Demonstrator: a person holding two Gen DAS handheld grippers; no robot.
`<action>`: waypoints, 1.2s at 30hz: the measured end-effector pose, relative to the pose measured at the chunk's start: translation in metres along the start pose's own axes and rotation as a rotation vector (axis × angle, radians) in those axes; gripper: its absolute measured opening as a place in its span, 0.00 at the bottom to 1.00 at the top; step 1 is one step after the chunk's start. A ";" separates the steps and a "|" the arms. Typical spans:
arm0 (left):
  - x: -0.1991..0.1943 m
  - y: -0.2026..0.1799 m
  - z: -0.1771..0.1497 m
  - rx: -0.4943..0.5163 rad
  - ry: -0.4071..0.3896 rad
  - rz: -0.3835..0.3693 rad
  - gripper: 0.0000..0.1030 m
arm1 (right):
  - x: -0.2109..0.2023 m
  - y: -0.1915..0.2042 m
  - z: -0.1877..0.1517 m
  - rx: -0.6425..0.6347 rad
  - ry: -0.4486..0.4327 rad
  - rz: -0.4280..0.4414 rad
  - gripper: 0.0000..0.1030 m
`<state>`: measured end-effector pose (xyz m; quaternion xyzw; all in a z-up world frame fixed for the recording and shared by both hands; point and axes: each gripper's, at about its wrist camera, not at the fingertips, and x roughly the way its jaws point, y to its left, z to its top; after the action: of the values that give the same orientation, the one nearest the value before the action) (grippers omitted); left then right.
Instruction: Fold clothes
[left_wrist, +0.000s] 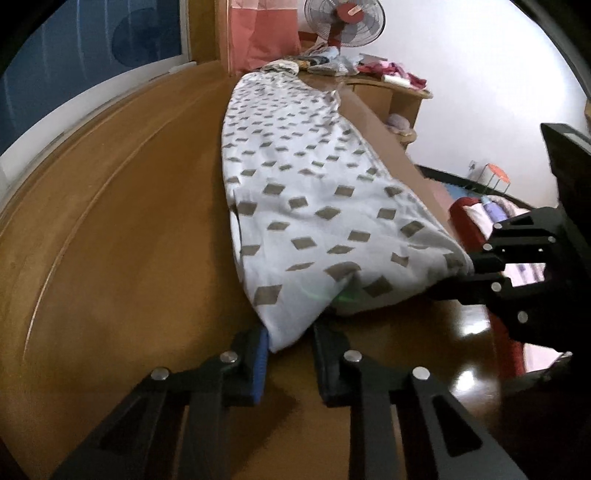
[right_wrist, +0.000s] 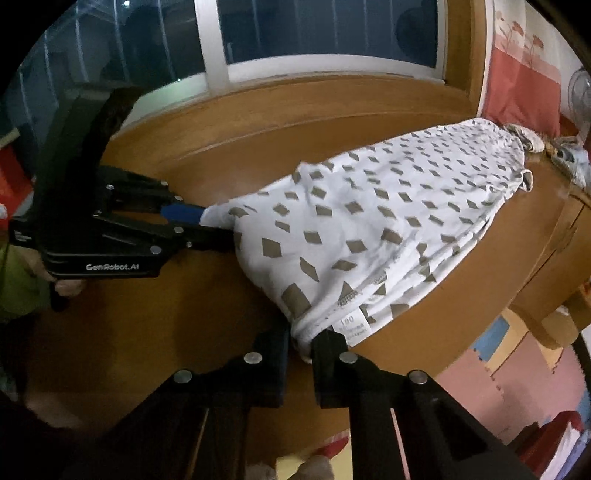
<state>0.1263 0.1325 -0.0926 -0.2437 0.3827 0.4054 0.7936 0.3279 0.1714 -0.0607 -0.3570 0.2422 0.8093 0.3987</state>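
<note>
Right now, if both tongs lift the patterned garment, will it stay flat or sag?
The white garment looks thin and wrinkled, so it probably sags between the left tongs and right tongs. It seems light. The far end would likely drag across the wooden table.

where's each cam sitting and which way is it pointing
Left wrist: on the left tongs, looking along the wooden table toward a fan; the right tongs show.
Right wrist: on the right tongs, facing the window; the left tongs and a hand show.
Shared: the diamond-print garment, pinched by both.
</note>
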 end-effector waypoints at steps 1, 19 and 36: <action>-0.007 0.000 -0.001 -0.017 -0.006 -0.015 0.17 | -0.006 0.000 -0.001 0.006 -0.003 0.019 0.10; -0.044 -0.005 0.053 -0.096 -0.110 -0.022 0.17 | -0.057 -0.050 0.030 0.176 -0.127 0.172 0.10; 0.056 0.017 0.118 -0.216 -0.050 0.114 0.17 | 0.015 -0.135 0.059 0.305 -0.053 0.102 0.10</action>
<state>0.1819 0.2494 -0.0701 -0.2953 0.3301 0.4947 0.7477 0.4096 0.2947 -0.0498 -0.2584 0.3693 0.7914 0.4129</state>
